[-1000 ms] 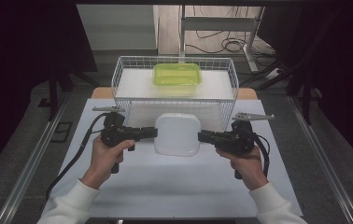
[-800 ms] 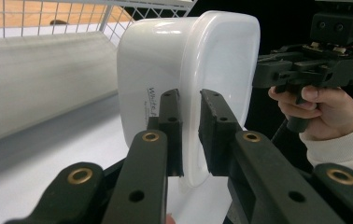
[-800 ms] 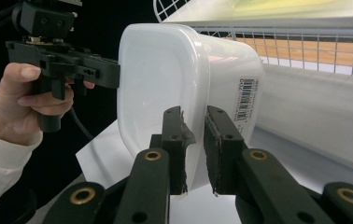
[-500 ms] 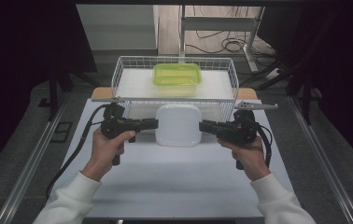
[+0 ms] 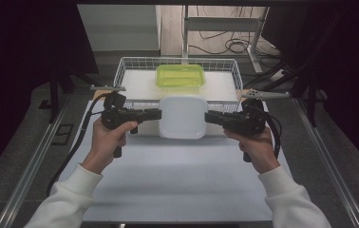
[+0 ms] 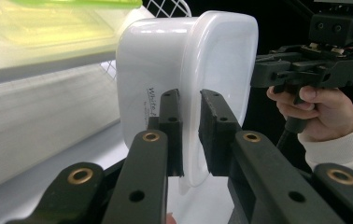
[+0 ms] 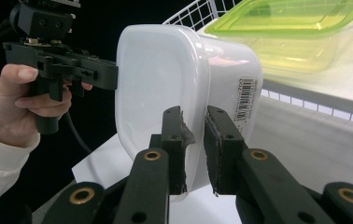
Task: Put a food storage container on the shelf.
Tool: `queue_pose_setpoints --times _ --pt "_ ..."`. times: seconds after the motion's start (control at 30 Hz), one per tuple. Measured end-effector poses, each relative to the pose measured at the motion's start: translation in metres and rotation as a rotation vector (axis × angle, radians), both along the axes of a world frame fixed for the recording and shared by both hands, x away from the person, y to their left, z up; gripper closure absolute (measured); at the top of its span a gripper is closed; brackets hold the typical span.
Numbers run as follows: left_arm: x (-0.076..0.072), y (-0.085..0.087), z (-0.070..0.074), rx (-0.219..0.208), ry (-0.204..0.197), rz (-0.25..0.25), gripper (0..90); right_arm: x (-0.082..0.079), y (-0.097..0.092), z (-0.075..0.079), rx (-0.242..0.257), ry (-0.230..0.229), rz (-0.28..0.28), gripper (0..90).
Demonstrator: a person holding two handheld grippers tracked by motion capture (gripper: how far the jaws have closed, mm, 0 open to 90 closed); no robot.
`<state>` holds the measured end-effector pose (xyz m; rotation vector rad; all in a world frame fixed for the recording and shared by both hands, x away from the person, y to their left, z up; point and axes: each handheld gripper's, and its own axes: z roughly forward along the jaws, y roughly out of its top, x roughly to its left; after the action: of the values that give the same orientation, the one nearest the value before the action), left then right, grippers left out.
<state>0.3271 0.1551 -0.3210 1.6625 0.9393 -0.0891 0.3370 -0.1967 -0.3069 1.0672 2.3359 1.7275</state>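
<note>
A white lidded plastic container point(image 5: 183, 116) hangs in the air above the white table, just in front of the wire basket. My left gripper point(image 5: 157, 114) is shut on the rim at its left side, and my right gripper point(image 5: 208, 117) is shut on the rim at its right side. The left gripper view has the container point(image 6: 188, 79) with its rim pinched between my pads point(image 6: 171, 121). The right gripper view has the container point(image 7: 184, 88), barcode label facing the basket, its rim clamped between my pads point(image 7: 221, 135).
A white wire basket point(image 5: 125, 73) stands at the table's far edge and holds a green lidded container point(image 5: 180, 76). The white table surface point(image 5: 177, 180) spreads between the person's forearms. Metal rails run along both sides of the table.
Both hands have lifted the white container off the table and carried it a little toward the basket. Both grips stayed as they were.
</note>
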Motion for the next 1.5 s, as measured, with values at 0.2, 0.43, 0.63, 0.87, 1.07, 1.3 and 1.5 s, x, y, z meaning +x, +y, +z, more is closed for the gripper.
queue_pose_setpoints --times 0.2,0.43,0.63,0.87,1.07,1.3,1.5 --pt "0.007 0.0 0.01 0.006 -0.003 -0.002 79.7 0.005 0.0 0.007 0.002 -0.002 -0.004 77.6" --pt "0.011 -0.002 0.023 0.011 -0.022 0.004 79.9 0.013 0.0 0.016 -0.006 -0.014 -0.015 77.5" --pt "0.017 -0.002 0.03 0.008 -0.027 0.005 80.0 0.019 -0.001 0.022 0.007 -0.022 -0.014 77.5" --pt "0.025 -0.003 0.041 0.024 -0.036 0.007 79.9 0.026 -0.002 0.033 0.027 -0.033 -0.019 77.5" --pt "0.03 -0.003 0.046 0.013 -0.049 0.006 80.0 0.031 0.0 0.044 0.0 -0.041 -0.027 77.6" --pt "0.038 -0.001 0.055 -0.001 -0.053 0.009 79.9 0.037 0.001 0.055 0.005 -0.05 -0.028 77.6" --pt "0.046 0.002 0.062 -0.01 -0.056 -0.001 80.0 0.043 0.002 0.061 0.012 -0.05 -0.03 77.6"
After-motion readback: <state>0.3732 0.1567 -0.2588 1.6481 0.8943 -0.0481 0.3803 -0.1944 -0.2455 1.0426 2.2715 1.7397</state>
